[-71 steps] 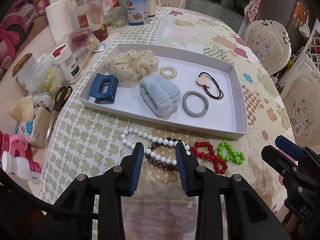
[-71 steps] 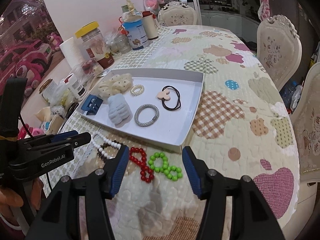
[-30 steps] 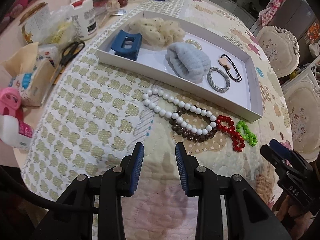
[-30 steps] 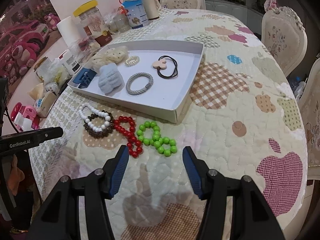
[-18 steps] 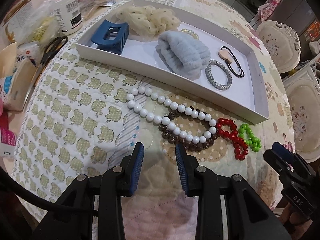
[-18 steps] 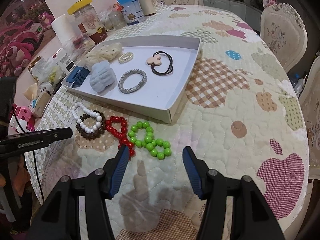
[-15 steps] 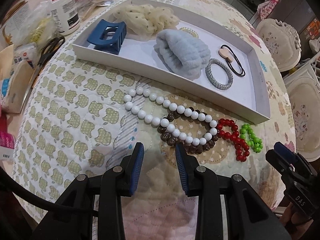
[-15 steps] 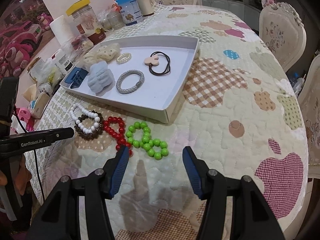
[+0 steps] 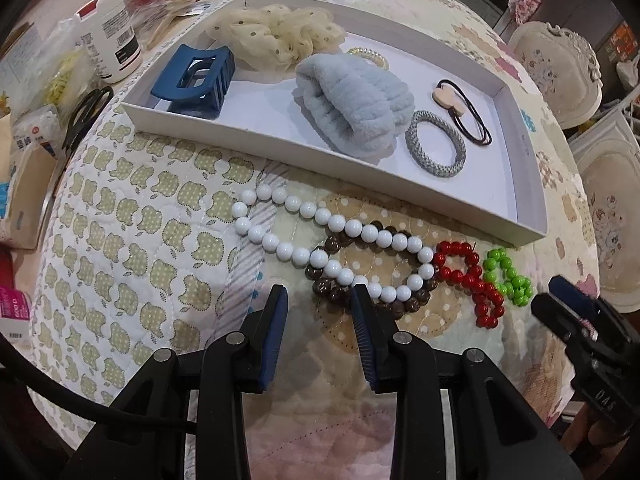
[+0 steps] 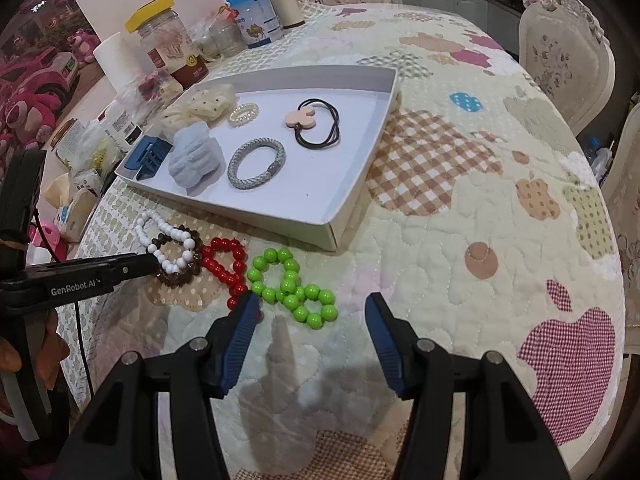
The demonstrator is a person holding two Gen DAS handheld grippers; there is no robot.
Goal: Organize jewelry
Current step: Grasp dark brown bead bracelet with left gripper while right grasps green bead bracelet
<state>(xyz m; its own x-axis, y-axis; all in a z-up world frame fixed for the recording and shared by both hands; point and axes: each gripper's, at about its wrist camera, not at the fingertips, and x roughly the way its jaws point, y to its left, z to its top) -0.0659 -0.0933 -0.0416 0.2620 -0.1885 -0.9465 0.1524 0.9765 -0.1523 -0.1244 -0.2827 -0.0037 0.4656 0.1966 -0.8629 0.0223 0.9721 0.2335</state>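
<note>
Four bead bracelets lie on the quilted tablecloth in front of a white tray (image 9: 528, 184): white (image 9: 332, 236), brown (image 9: 340, 292), red (image 9: 476, 280) and green (image 9: 508, 272). The white one lies over the brown one. My left gripper (image 9: 320, 300) is open, low over the cloth, its right finger at the brown and white beads. My right gripper (image 10: 310, 304) is open just short of the green bracelet (image 10: 296, 284), its left finger beside the red bracelet (image 10: 226, 260). The tray (image 10: 360, 184) holds hair ties and clips.
In the tray lie a blue claw clip (image 9: 196, 80), cream scrunchie (image 9: 276, 36), light blue fluffy band (image 9: 352, 108), grey hair tie (image 9: 436, 144) and black hair tie (image 9: 468, 116). Jars, bottles, scissors (image 9: 84, 116) and packets crowd the table's left side. Chairs (image 10: 564, 48) stand at the right.
Both grippers have moved forward and lower toward the bracelets. The left one now reaches the brown and white beads, the right one the green and red ones. Both stayed open.
</note>
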